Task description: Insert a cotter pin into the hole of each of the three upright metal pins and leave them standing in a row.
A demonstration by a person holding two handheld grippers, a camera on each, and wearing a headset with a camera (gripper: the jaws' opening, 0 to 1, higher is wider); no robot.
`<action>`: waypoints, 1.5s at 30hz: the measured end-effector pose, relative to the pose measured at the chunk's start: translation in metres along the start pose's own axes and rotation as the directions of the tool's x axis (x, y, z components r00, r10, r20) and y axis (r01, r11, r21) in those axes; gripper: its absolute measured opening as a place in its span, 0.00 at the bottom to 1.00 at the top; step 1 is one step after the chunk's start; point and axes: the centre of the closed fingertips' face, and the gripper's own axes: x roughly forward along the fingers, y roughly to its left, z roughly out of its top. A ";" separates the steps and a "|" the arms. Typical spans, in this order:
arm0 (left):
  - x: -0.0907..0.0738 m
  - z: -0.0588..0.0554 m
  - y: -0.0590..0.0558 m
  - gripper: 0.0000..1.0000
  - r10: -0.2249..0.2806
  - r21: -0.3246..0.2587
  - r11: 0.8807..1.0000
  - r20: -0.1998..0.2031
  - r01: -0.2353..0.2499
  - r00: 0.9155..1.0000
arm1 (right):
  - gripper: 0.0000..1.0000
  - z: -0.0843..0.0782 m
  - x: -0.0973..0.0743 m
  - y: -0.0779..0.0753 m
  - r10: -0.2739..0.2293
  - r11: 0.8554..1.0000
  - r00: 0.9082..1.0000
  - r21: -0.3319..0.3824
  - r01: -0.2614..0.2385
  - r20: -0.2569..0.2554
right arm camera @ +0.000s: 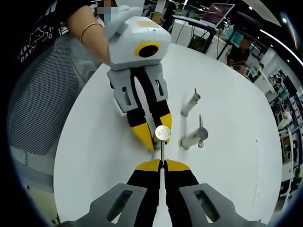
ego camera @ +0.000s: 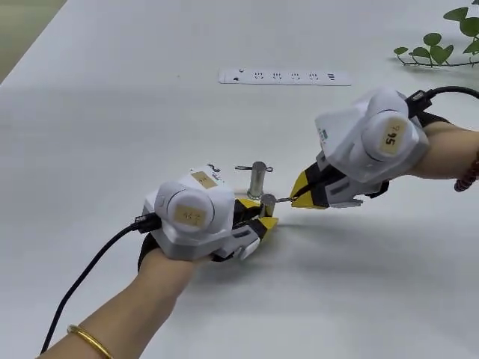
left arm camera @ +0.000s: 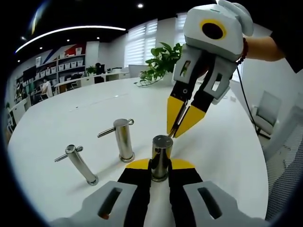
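Right gripper view: the right gripper [right arm camera: 162, 164] pinches a thin cotter pin [right arm camera: 162, 150], which points lengthwise at the head of the upright metal pin [right arm camera: 162, 133] clamped by the left gripper [right arm camera: 153, 137]. The left gripper view adds a second pin [left arm camera: 124, 142] and a third pin [left arm camera: 81, 164] beside it, cotters apparently through.

The white table [ego camera: 112, 112] is carrying a flat power strip [ego camera: 284, 76] toward its far side. Nearer, three metal pins are standing in a row: the end pin [left arm camera: 81, 164] and the middle pin [left arm camera: 124, 140] wearing thin cross-wires, the nearest pin [left arm camera: 161, 156] bare-topped. A leafy vine [ego camera: 441, 45] is trailing at the far right edge.
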 end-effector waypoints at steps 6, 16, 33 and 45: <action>0.000 -0.001 0.000 0.10 0.005 -0.020 1.000 0.021 -0.004 1.000 | 0.00 0.003 0.002 -0.001 -0.001 1.000 1.000 0.012 0.000 0.006; 0.001 -0.001 0.000 0.11 0.024 -0.036 0.999 0.034 -0.023 0.999 | 0.00 0.009 0.005 0.000 -0.006 0.997 1.000 0.078 0.004 0.019; 0.002 -0.002 -0.001 0.11 0.029 -0.052 0.998 0.036 -0.027 0.999 | 0.00 0.018 0.007 0.004 -0.015 0.982 0.999 0.190 0.008 0.032; 0.003 -0.002 -0.001 0.11 0.018 -0.037 0.999 0.036 -0.017 0.999 | 0.08 0.017 0.000 -0.001 -0.048 0.972 0.997 0.232 0.033 0.060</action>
